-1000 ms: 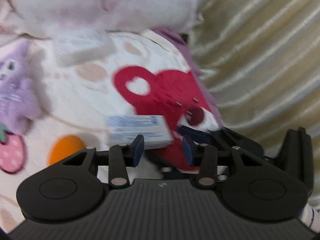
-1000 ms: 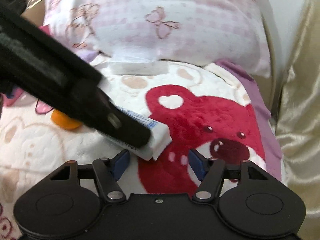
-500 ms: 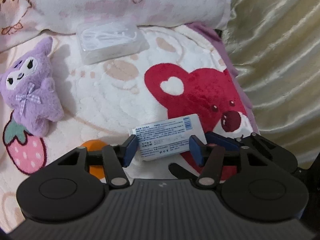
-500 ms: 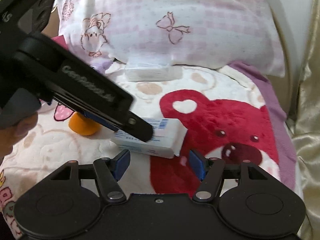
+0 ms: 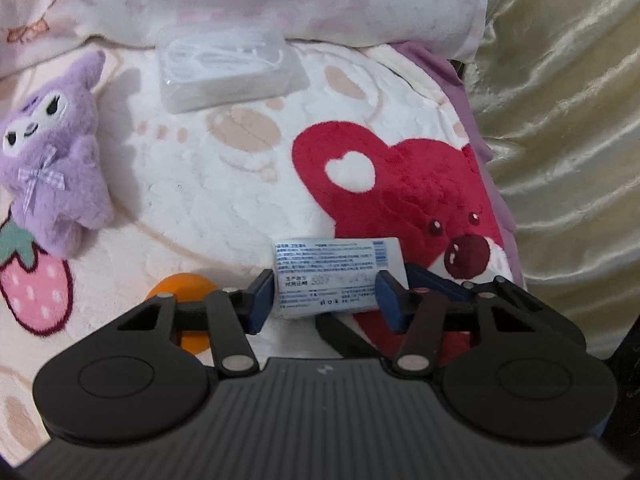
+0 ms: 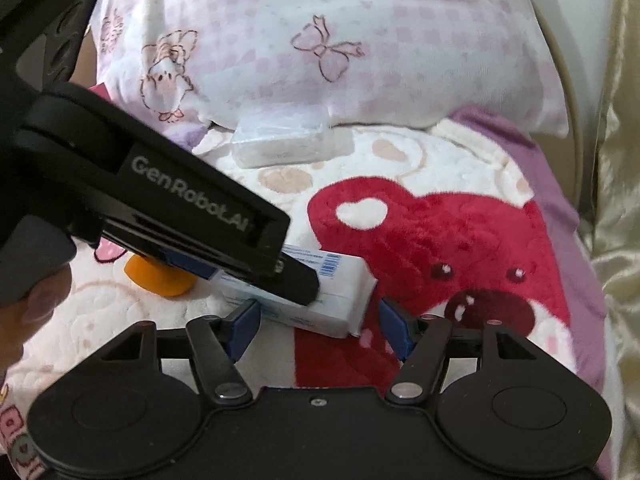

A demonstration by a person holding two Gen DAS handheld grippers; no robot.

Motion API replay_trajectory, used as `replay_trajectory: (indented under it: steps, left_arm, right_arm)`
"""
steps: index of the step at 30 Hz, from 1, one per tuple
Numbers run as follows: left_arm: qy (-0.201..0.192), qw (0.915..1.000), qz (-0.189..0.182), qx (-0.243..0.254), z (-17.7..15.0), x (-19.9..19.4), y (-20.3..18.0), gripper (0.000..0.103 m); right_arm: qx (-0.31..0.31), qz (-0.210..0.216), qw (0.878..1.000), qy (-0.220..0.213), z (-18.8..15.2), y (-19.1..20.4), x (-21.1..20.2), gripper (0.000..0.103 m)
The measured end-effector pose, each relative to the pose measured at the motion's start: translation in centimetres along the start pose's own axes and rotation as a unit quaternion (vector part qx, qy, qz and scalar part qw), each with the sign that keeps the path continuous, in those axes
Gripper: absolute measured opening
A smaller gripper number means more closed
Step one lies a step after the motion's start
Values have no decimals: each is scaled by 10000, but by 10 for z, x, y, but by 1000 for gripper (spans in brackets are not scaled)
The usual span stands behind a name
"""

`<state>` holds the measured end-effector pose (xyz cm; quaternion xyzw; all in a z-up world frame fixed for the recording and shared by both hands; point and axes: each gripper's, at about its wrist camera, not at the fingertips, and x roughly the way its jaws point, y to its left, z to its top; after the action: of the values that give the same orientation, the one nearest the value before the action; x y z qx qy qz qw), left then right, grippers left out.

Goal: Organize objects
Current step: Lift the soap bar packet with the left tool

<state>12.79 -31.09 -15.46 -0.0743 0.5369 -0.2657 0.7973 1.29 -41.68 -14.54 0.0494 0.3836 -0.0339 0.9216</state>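
Since the earlier frame, the left hand-held gripper point(image 5: 326, 296) is closing in, its blue pads now clamping the ends of the white tissue pack point(image 5: 334, 276) lying on the bear-print blanket point(image 5: 224, 184). The right hand-held gripper point(image 6: 316, 326) is waiting spread apart at the pack's six o'clock. Light, soft and squashy, the pack probably wants gentle end pressure.

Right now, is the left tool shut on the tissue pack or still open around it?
Shut on it, apparently. The left tool has both blue pads against the short ends of the tissue pack; in the right wrist view the pack looks tilted off the blanket.
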Motion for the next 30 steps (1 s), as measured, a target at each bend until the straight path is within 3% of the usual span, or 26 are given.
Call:
replay_trajectory:
  steps: [6, 10, 15, 22, 30]
  left_arm:
    - [-21, 10000, -18, 63, -1, 3, -7, 46]
    - [-72, 9999, -81, 11, -1, 8, -2, 46]
    - [-160, 9996, -14, 230, -5, 6, -9, 46]
    - [-208, 9994, -246, 141, -6, -10, -6, 46]
    - [-243, 9990, -329, 200, -8, -38, -14, 46]
  right_arm:
    - [117, 82, 9999, -58, -1, -2, 2, 74]
    - [110, 138, 9998, -92, -4, 1, 11, 85]
    - [96, -35, 9998, -191, -4, 6, 12, 85]
    - [-81, -267, 9988, -390, -4, 18, -3, 85]
    - [-159, -223, 9989, -375, 9, 23, -25, 86]
